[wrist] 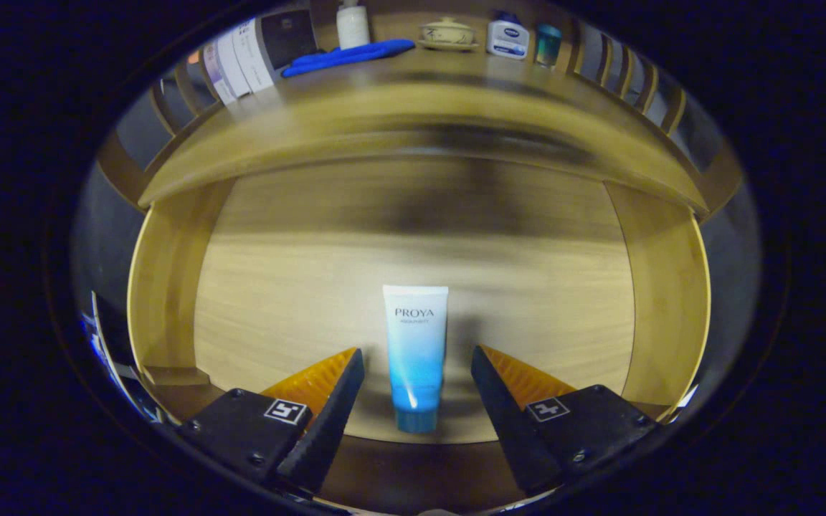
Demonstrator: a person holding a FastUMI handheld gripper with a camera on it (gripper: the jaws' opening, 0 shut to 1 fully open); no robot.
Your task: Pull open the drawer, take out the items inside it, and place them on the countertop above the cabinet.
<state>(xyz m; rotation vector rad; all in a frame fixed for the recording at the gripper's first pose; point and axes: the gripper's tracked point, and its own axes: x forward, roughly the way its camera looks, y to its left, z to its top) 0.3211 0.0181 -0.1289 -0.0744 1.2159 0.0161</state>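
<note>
The wooden drawer [169, 287] stands pulled open below the countertop [413, 115]. On its floor lies a white-to-blue tube [415, 351], cap toward me. My gripper [416, 355] hovers over the drawer, open, with the tube's lower half in the gap between the fingers. Neither finger touches the tube. On the countertop beyond lie a blue item [348, 56], a white bottle [353, 25], a lidded bowl on a saucer [447, 34], a white-and-blue jar [508, 37] and a small teal cup [547, 44].
A flat box with a white label [255, 54] leans at the countertop's left end. Slatted wooden rails [635, 82] run along both sides of the countertop. The drawer's side walls [664, 301] stand left and right of the tube.
</note>
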